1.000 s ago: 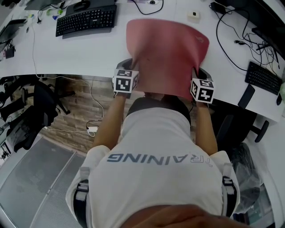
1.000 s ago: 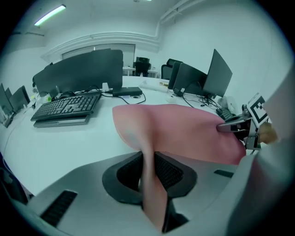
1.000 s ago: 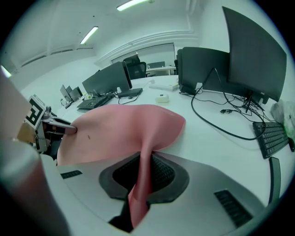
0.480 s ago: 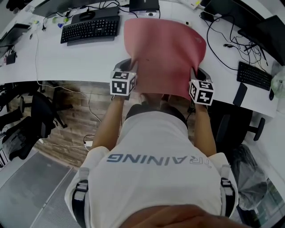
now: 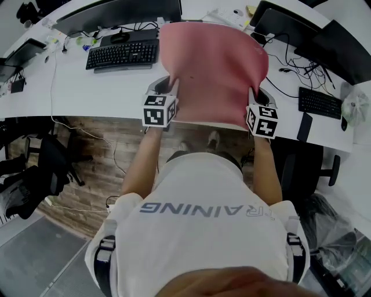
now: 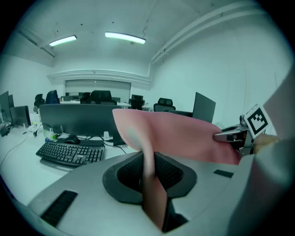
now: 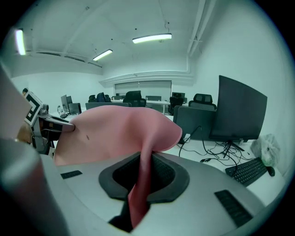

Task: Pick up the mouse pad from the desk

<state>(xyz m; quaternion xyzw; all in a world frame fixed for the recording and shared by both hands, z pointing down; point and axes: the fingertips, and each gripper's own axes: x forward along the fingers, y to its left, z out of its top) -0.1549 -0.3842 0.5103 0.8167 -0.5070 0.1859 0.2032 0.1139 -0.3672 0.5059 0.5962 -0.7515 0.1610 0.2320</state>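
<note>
A large pink mouse pad (image 5: 213, 69) hangs in the air above the white desk (image 5: 81, 78), stretched between both grippers. My left gripper (image 5: 173, 93) is shut on the pad's near left edge, and my right gripper (image 5: 253, 96) is shut on its near right edge. In the left gripper view the pink mouse pad (image 6: 184, 136) runs pinched between the dark pads (image 6: 171, 171) and bulges away to the right. The right gripper view shows the pink mouse pad (image 7: 115, 131) folded into the jaws, with the left gripper (image 7: 69, 127) clamped on its far side.
A black keyboard (image 5: 123, 55) and mouse (image 5: 120, 37) lie on the desk at the left, in front of a monitor (image 5: 116, 14). Cables (image 5: 290, 75), a second keyboard (image 5: 317, 102) and dark monitors (image 5: 324, 40) crowd the right. Office chairs (image 5: 35, 168) stand on the floor below.
Both grippers have lifted the mouse pad up off the desk. The desk and its keyboards now sit farther below, and more of the floor under the desk edge shows.
</note>
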